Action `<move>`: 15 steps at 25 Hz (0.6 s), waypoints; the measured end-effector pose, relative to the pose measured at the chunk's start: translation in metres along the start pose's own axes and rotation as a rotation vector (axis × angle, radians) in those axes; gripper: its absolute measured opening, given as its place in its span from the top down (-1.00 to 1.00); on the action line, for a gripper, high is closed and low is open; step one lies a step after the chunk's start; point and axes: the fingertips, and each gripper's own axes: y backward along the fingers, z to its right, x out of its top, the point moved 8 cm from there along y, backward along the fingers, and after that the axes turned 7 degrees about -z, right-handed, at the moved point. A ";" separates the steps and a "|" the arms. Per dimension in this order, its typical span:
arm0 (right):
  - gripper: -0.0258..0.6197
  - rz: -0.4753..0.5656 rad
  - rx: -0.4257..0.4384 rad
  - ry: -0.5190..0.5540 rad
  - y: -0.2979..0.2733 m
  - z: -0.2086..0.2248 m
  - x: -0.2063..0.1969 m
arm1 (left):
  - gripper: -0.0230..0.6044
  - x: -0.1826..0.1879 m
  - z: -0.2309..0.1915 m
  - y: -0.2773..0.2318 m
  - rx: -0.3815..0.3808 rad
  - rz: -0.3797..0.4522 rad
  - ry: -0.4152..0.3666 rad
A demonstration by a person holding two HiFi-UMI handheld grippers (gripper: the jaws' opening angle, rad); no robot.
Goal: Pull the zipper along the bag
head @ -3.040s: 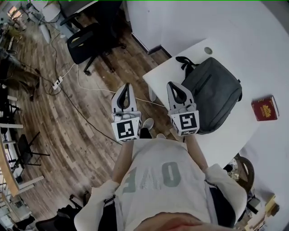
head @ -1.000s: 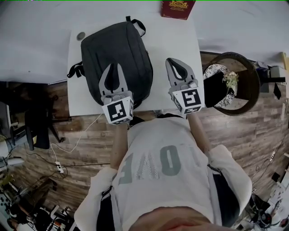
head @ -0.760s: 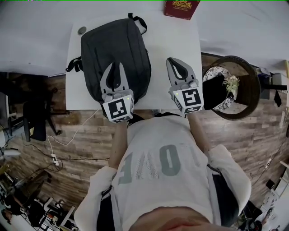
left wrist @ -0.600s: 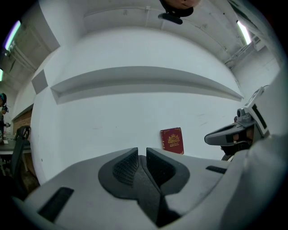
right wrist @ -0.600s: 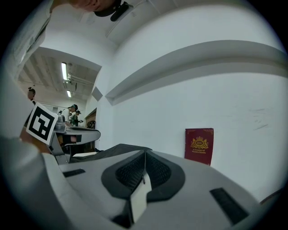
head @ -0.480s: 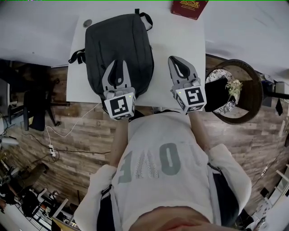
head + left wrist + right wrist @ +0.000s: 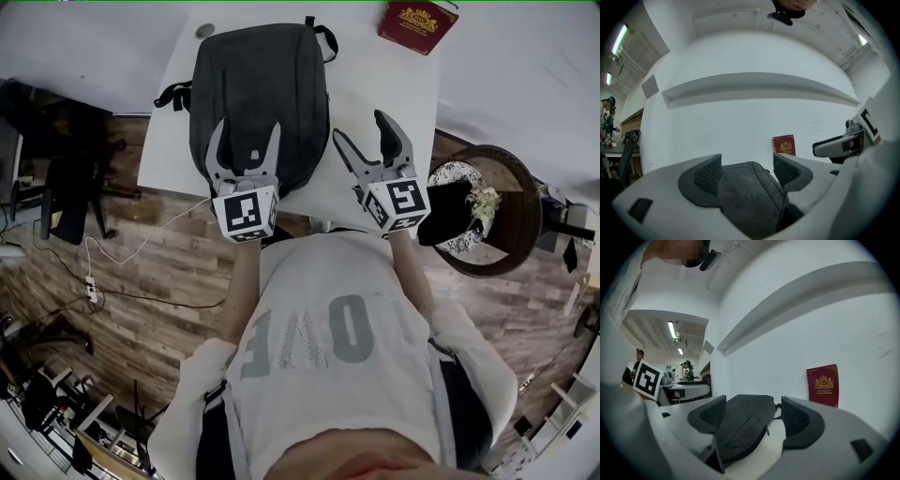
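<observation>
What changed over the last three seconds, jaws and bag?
Both sets of jaws have just been opening: the left gripper and right gripper, shut a second ago, now stand wide with nothing gripped. The person has turned to face the table squarely. The backpack and red book lie where they were on it.

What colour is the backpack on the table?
Dark grey backpack, clearest in the head view.
</observation>
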 end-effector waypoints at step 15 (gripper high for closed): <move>-0.23 -0.098 0.257 0.050 -0.029 0.020 0.004 | -0.25 -0.023 -0.033 0.035 0.156 -0.051 0.171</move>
